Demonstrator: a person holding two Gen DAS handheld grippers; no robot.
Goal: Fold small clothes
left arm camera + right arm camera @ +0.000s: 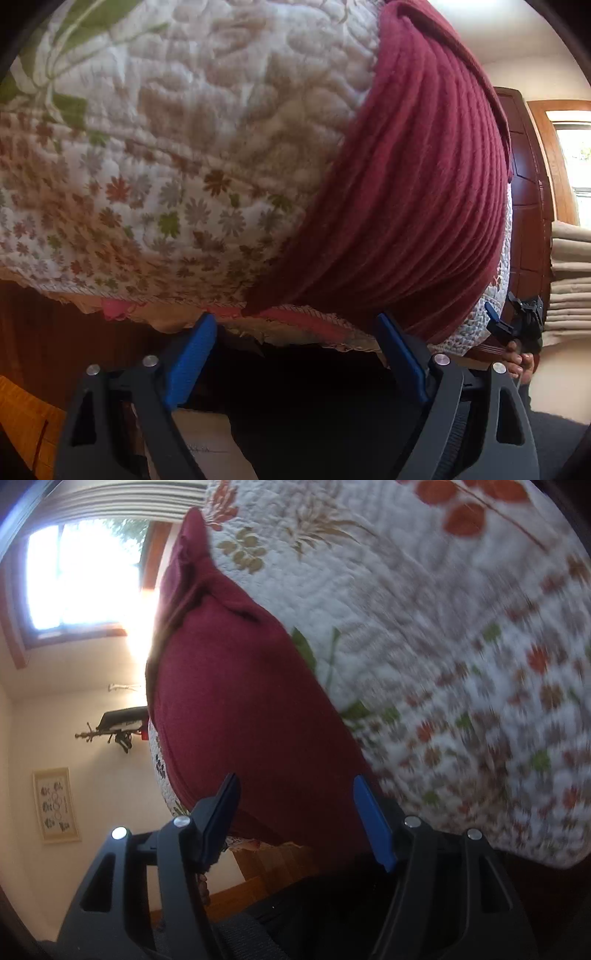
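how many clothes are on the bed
1: a maroon garment on the quilt at the bed's near edge, ahead of the open left tongs and right tongs. Others may lie out of view.

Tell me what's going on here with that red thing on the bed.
A person holds a two-finger gripper in each hand over a dark red garment that lies spread on a floral quilt near the bed's edge. The left gripper and the right gripper are both open, and neither has hold of the cloth. The right one sits just at the garment's near edge. No fold looks made yet.
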